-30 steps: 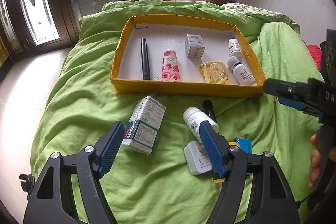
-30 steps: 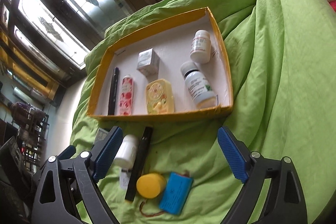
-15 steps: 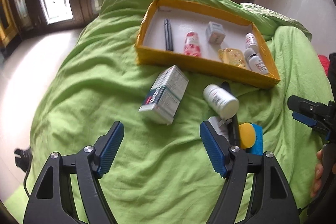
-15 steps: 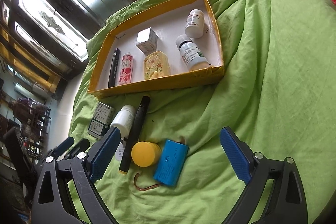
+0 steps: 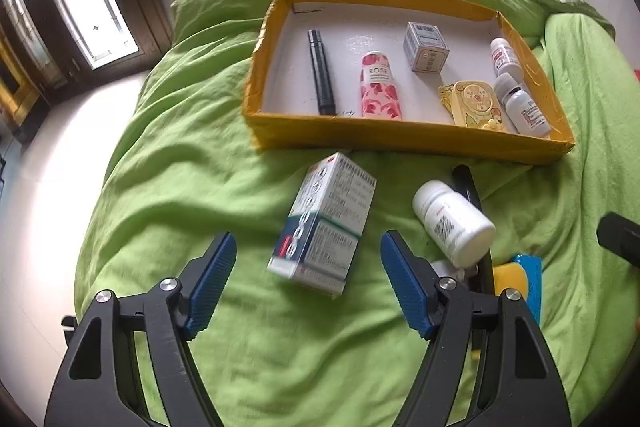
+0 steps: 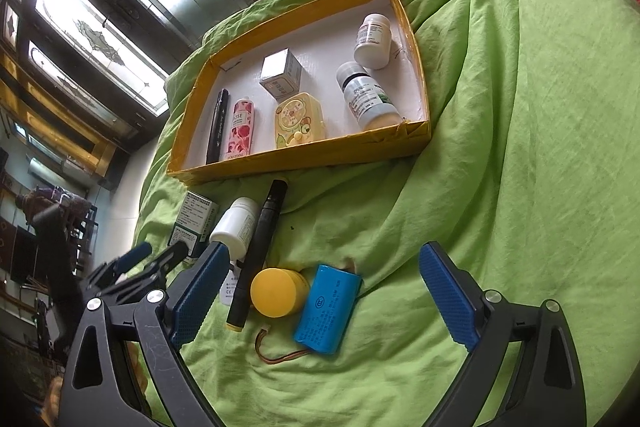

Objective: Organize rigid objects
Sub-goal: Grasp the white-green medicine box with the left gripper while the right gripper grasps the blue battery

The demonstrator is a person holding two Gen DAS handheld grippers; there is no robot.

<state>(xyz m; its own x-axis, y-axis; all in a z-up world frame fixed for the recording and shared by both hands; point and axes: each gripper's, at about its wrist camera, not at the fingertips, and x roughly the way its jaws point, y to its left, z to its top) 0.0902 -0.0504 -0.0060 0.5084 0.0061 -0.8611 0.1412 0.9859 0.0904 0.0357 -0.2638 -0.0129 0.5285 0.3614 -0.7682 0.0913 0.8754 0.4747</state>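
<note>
While spread wide and empty above the green bed (image 5: pixel 160 155), left gripper (image 5: pixel 308 283) framing the medicine box (image 5: pixel 326 219), right gripper (image 6: pixel 320 303) framing yellow jar (image 6: pixel 278 291) and blue battery (image 6: pixel 328 307), before the yellow tray (image 5: pixel 400 137).

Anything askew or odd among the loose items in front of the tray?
The white bottle lies tipped on its side, propped across the black pen, and the blue battery pack trails loose wires.
</note>
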